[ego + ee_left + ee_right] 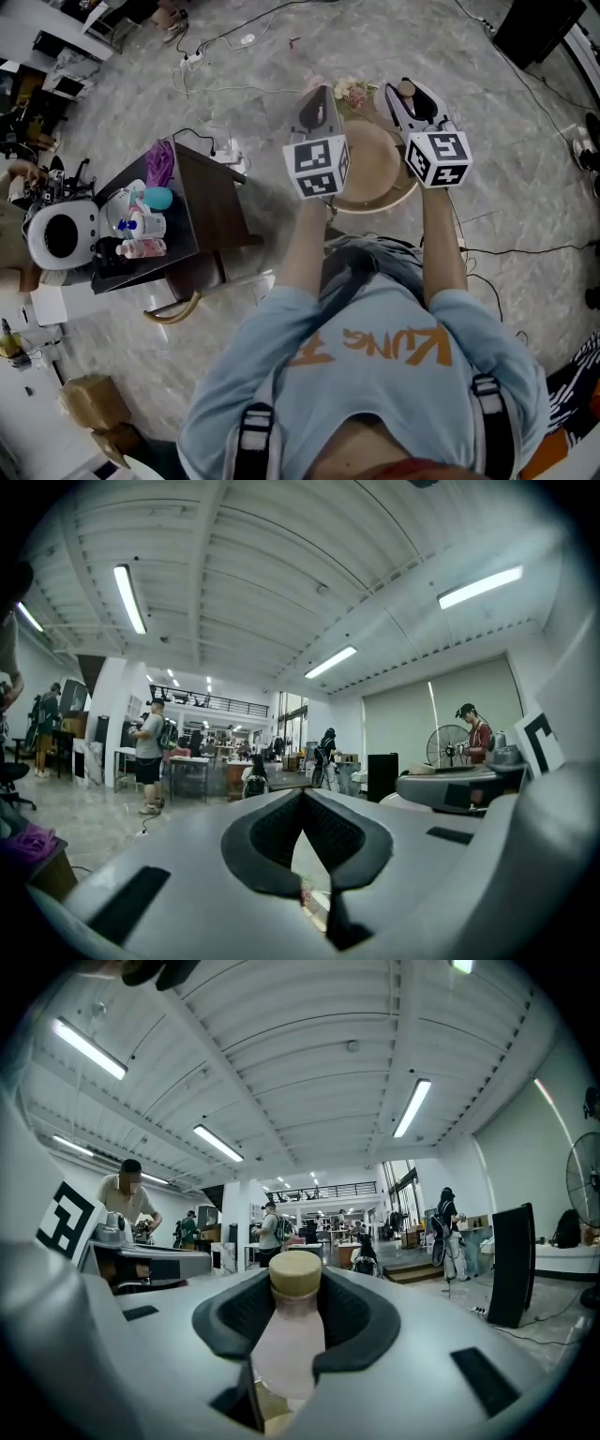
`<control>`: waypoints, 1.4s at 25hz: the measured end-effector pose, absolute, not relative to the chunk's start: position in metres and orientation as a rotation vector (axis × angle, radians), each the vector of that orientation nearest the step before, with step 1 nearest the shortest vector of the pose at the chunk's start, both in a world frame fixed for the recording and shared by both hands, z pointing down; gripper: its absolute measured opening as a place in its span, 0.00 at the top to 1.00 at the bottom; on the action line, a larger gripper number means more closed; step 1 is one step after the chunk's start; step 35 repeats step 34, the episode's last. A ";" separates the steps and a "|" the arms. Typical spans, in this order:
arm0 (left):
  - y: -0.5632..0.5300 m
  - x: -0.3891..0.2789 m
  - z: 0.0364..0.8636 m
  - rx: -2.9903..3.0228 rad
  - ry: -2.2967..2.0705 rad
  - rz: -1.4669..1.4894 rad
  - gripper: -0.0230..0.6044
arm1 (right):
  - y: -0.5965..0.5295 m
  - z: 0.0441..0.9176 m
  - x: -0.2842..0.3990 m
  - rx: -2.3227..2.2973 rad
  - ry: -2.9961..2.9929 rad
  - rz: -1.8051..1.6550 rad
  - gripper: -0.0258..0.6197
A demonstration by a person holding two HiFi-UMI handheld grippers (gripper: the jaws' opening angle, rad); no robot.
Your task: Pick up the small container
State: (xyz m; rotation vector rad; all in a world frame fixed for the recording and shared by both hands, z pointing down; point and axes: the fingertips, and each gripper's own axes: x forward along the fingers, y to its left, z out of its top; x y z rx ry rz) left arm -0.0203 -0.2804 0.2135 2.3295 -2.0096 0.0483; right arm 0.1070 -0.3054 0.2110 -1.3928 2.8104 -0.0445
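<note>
My right claw (298, 1290) is clamped on the small container (286, 1335), a pale pink bottle with a tan cap, upright in its grip. My left claw (302, 797) is closed on nothing. Only the head view shows both claws side by side above a round table (370, 178), with just the bottle's cap (405, 89) visible.

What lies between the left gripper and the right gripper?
Head view: between left gripper and right gripper show a round table top and a flower bunch.
</note>
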 end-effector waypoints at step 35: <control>-0.309 0.003 0.240 2.313 -1.938 0.074 0.93 | -0.327 0.230 0.116 -1.419 2.870 -0.003 0.73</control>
